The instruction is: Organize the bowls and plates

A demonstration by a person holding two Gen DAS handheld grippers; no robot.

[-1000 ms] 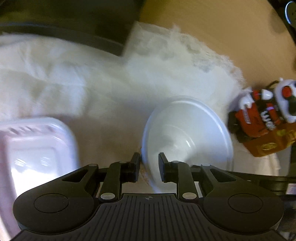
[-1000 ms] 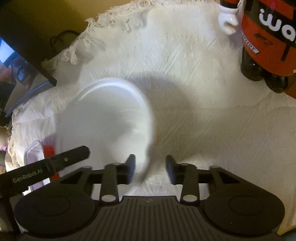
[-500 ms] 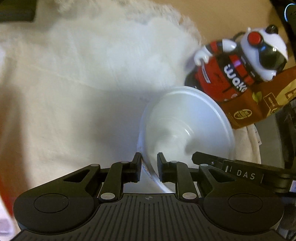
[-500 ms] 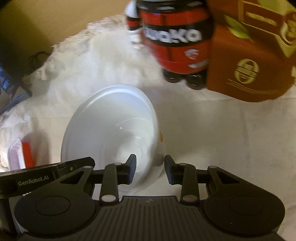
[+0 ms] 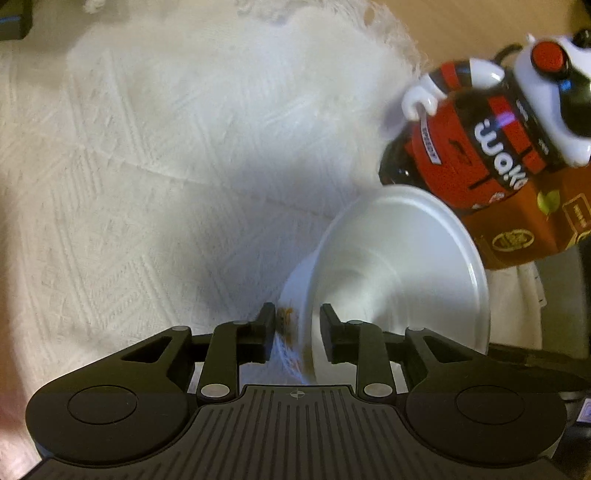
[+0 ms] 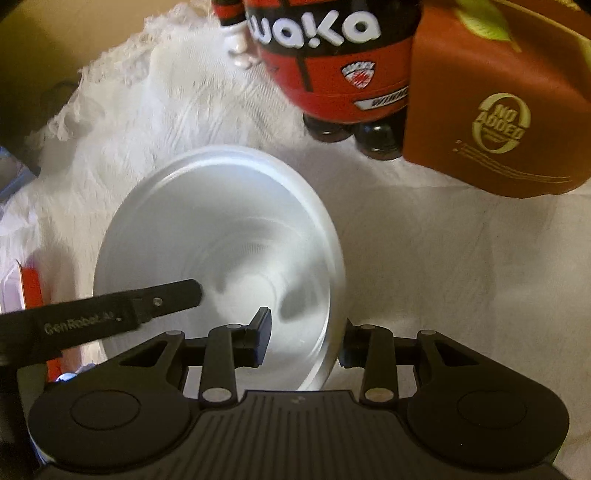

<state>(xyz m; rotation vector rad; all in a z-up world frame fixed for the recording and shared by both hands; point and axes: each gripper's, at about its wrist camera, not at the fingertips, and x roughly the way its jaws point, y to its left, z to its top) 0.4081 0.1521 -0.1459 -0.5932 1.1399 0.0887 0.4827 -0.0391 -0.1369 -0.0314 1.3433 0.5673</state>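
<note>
Here, nearest first:
Left gripper: its jaws are opening at this moment. The rim of the white bowl stands between them. The right finger is inside the bowl and no longer presses on the wall; the left finger is outside, beside a second white rim with orange marks. I cannot tell if the left pad still touches that rim.
Right gripper: clenched on the near right rim of the same bowl. The left finger is inside the bowl; the right finger is outside, partly hidden by the wall.
Bowl, position: tilted a little, its opening turned toward the cameras, over the white cloth. It seems nested in another white dish, of which only the marked edge shows in the left wrist view. I cannot tell whether it rests on the cloth.
Left gripper in the right wrist view: its black finger, with pale lettering, reaches in from the left over the bowl's rim.
Cloth: white, woven pattern, fringe at the far edge; it covers the table, whose tan surface shows beyond the fringe.
Red-edged container: at the left border of the right wrist view, beside the bowl, mostly cut off.
Toy figure: red, black and white, with white letters, standing on the cloth behind the bowl.
Brown carton: just beside the figure on the right, with gold print.
</note>
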